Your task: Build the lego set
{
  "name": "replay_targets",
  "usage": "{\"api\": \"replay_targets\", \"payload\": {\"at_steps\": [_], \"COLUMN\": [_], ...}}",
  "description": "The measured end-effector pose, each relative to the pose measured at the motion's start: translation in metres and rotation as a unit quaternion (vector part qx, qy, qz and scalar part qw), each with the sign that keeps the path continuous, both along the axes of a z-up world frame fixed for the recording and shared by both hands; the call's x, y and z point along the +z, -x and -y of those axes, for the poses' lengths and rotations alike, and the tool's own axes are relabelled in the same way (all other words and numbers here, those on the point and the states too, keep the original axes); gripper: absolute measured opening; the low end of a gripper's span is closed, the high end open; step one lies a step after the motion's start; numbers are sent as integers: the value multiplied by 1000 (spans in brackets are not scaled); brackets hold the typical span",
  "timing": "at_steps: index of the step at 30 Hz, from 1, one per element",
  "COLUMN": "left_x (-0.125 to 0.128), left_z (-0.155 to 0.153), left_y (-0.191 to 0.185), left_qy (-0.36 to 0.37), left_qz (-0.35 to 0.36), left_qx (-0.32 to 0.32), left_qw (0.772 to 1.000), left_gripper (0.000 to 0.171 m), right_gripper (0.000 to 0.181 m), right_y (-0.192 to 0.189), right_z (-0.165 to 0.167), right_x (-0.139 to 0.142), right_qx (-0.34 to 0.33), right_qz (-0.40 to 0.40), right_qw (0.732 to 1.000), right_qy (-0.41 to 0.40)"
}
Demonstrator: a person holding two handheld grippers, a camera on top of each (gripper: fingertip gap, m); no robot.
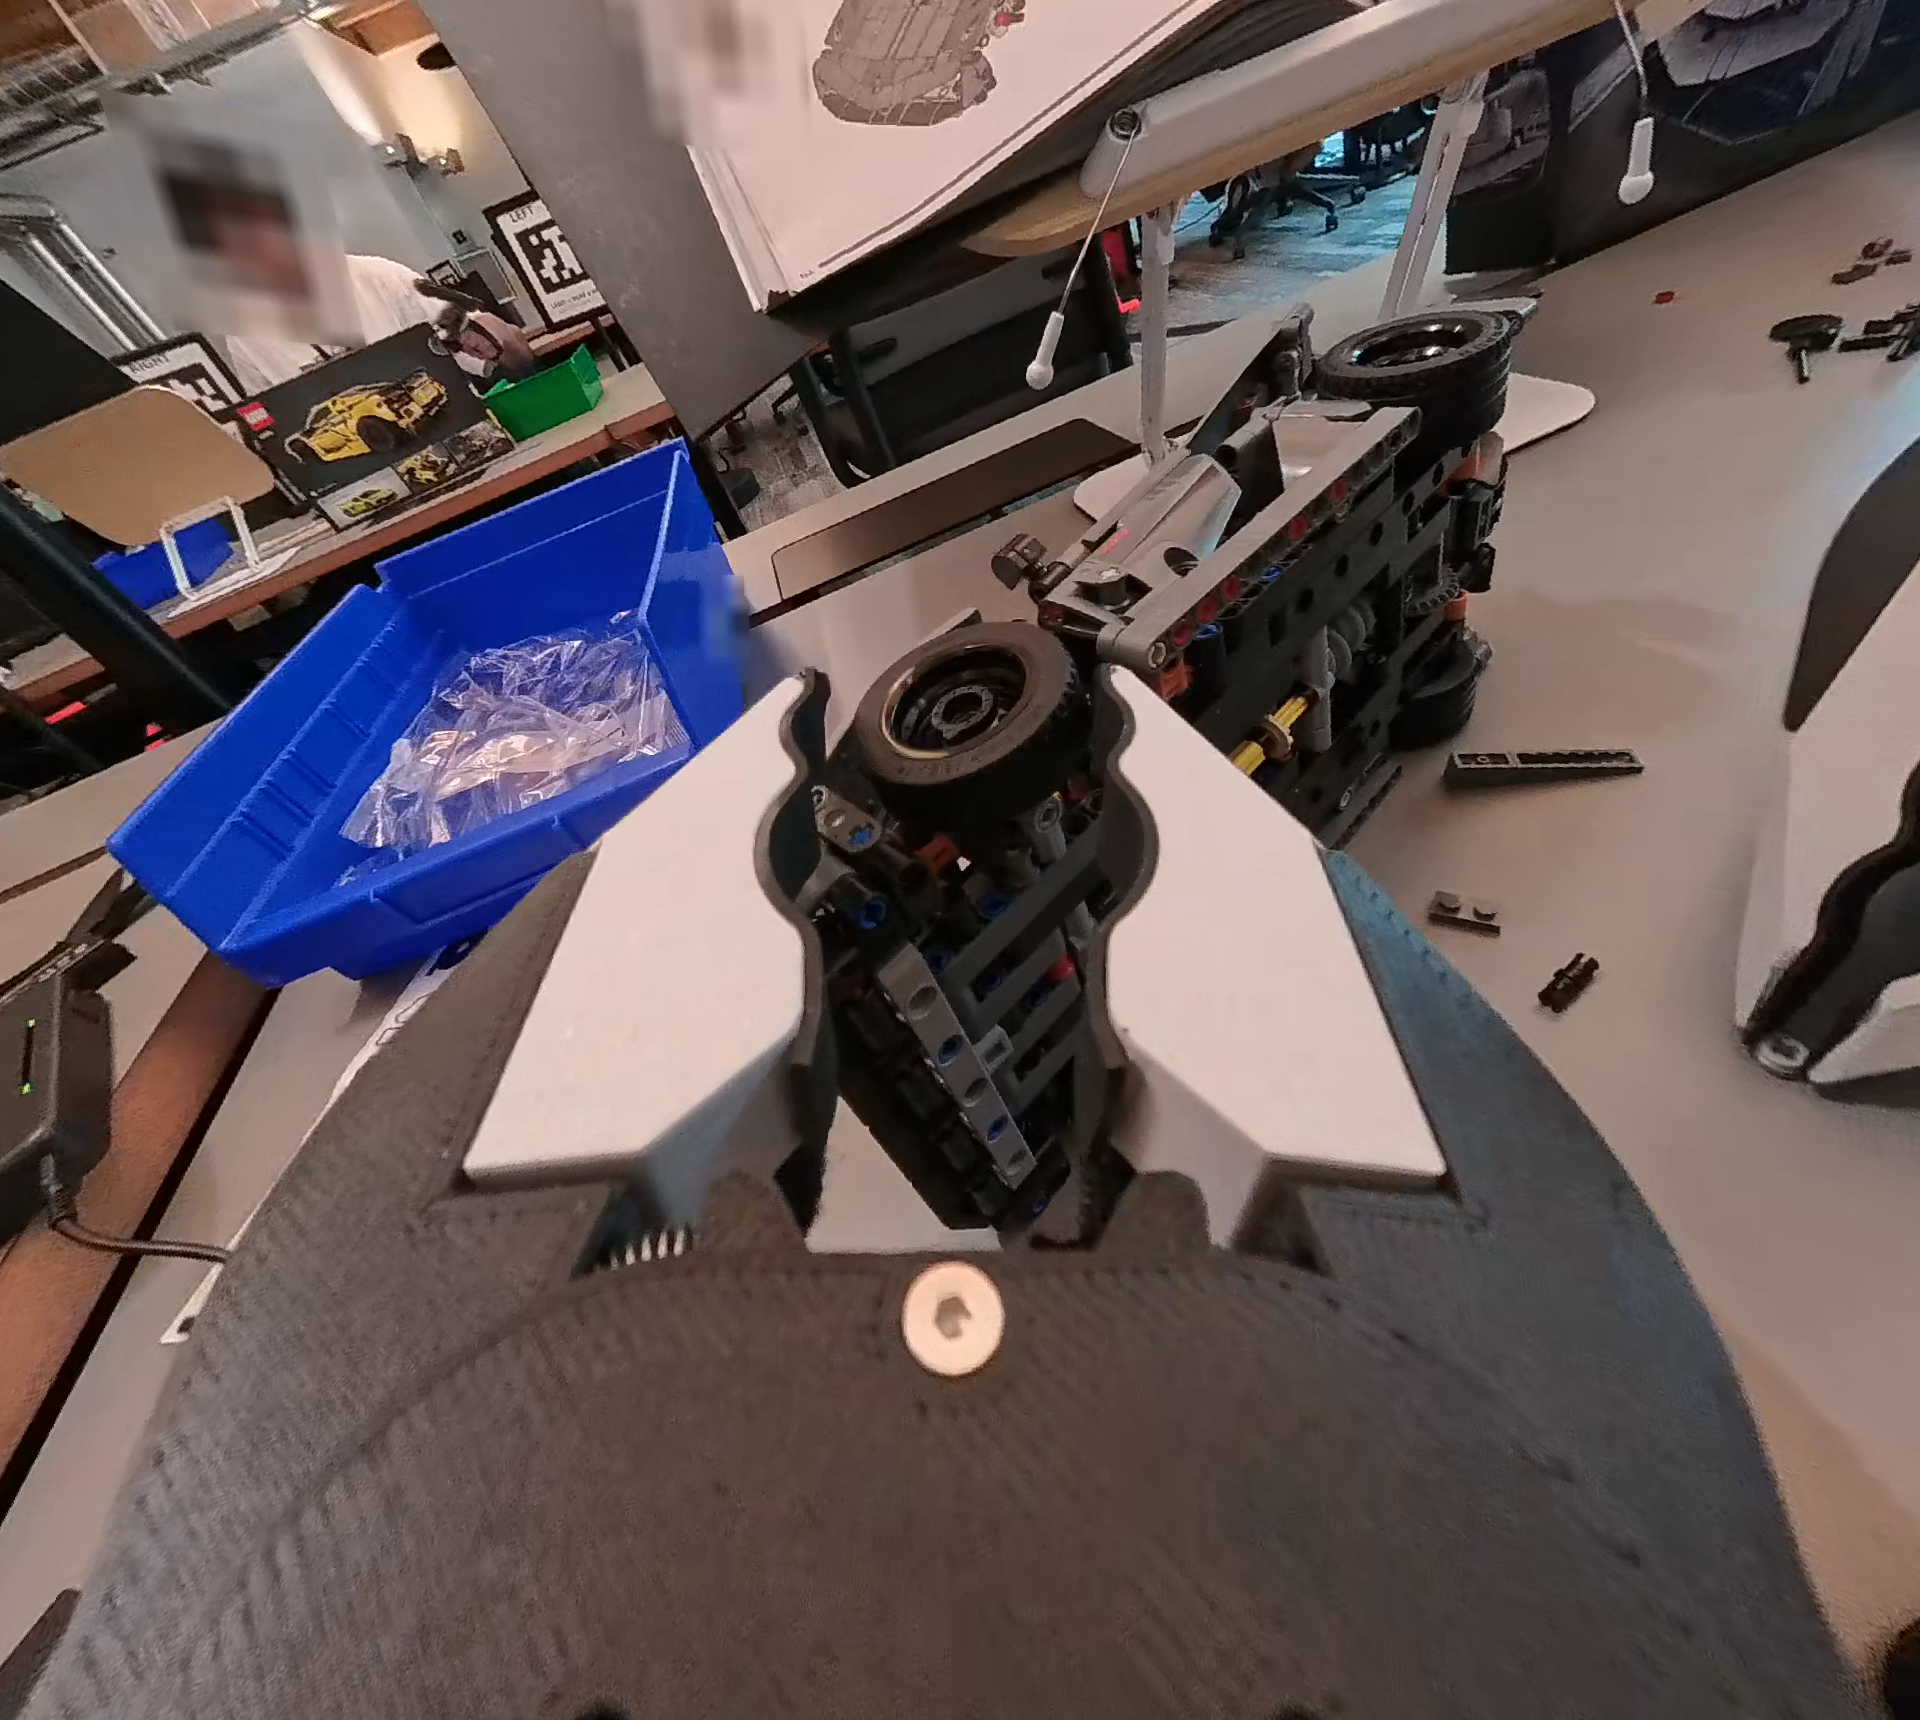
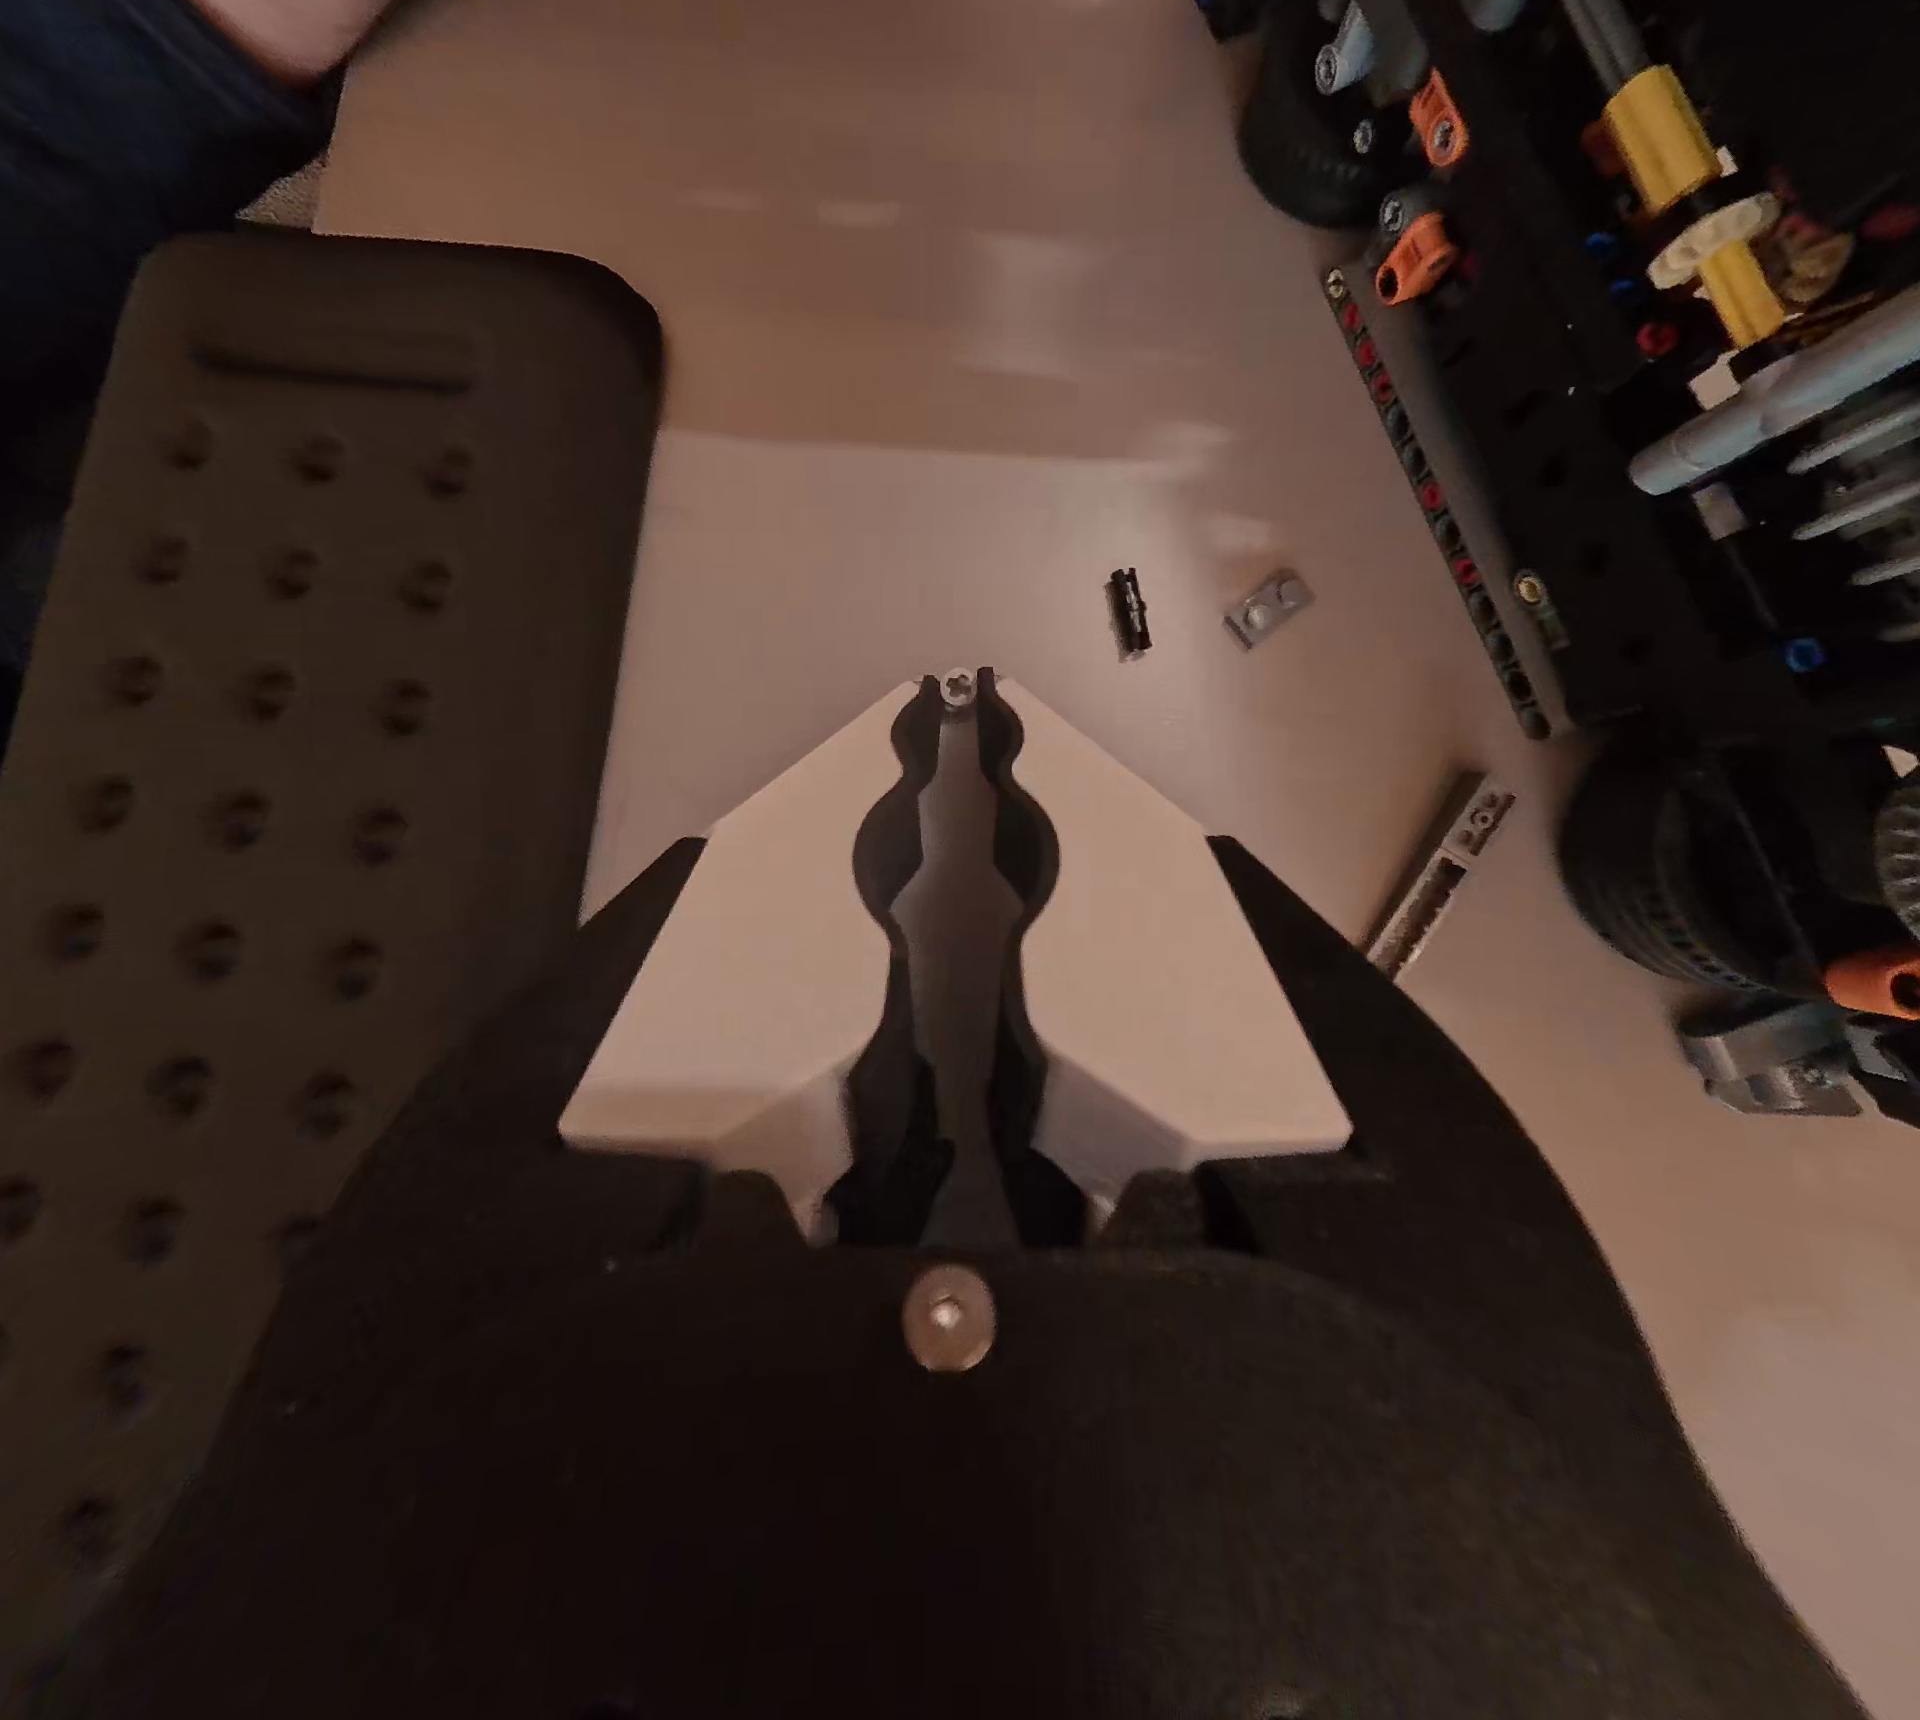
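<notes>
Your left tool [image 1: 961, 797] is clamped on the near end of one lego car chassis [image 1: 1299, 590], its fingers [image 1: 675, 943] pressed to the frame just below a wheel [image 1: 977, 725]; your right tool [image 2: 958, 691] is nearly closed, pinching one small light-grey round piece [image 2: 957, 689] at its tips, low over the worktop [image 2: 883, 475].

The chassis lies on its side on the worktop, underside turned toward your right tool; its long axis runs from your left tool away toward the book stand [image 1: 1299, 112] at the far edge; in the left wrist view you can count three wheels, one at the near end and two at the far end.

Loose beside the chassis, in the right wrist view: one black pin [image 2: 1128, 612], one small grey plate [image 2: 1268, 608], one long grey beam [image 2: 1439, 886]; a few more dark pieces [image 1: 1849, 335] sit toward the far right edge, too small to count.

One blue bin [image 1: 312, 787] holding one crumpled clear bag [image 1: 520, 735] stands at the worktop's left edge; one open instruction book [image 1: 1039, 8] rests on the stand.
</notes>
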State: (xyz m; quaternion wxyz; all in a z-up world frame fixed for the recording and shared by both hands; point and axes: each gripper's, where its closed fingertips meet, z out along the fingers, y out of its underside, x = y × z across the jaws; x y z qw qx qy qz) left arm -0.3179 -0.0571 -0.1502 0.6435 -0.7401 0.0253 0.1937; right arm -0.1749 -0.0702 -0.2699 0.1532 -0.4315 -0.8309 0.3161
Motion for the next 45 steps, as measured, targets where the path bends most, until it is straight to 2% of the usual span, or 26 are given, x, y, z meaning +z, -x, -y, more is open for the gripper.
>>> {"api": "replay_targets", "payload": {"at_steps": [2,5,10,15,27,32,36,38,39,45], "left_x": [-1,1,-1,-3,-2,-3,0,-1,-3,-4], "left_z": [1,1,-2,-2,-1,-1,-2,-3,-3,-6], "left_y": [-1,-3,-1,1,-12,-25,-20,-19,-22,-22], "left_qy": [4,6,9,22,41,55,52,57,63,59], "left_qz": [-3,-7,-4,2,-12,-12,-16,8,19,14], "left_qx": [0,0,0,-9,0,-16,-14,-29,-46,-50], "left_qw": [1000,1000,1000,1000,999,998,998,998,997,997], "left_gripper": [49,50,55,51,41,42,47,49,43,44], "right_gripper": [5,5,5,5,5,5,5,5,5,5], "right_y": [-1,0,5,10,5,-1,-5,-6,-7,-7], "right_z": [-3,-20,-66,-90,-74,-66,-59,-54,-51,-34], "right_x": [11,43,95,118,94,83,73,66,62,36], "right_qx": [-6,-26,-67,-83,-73,-73,-68,-60,-57,-32], "right_qz": [-10,-44,-97,-120,-104,-94,-83,-71,-65,-29], "right_qw": [1000,998,993,989,991,992,993,995,996,999], "right_qy": [11,33,31,22,35,39,45,41,38,24]}}
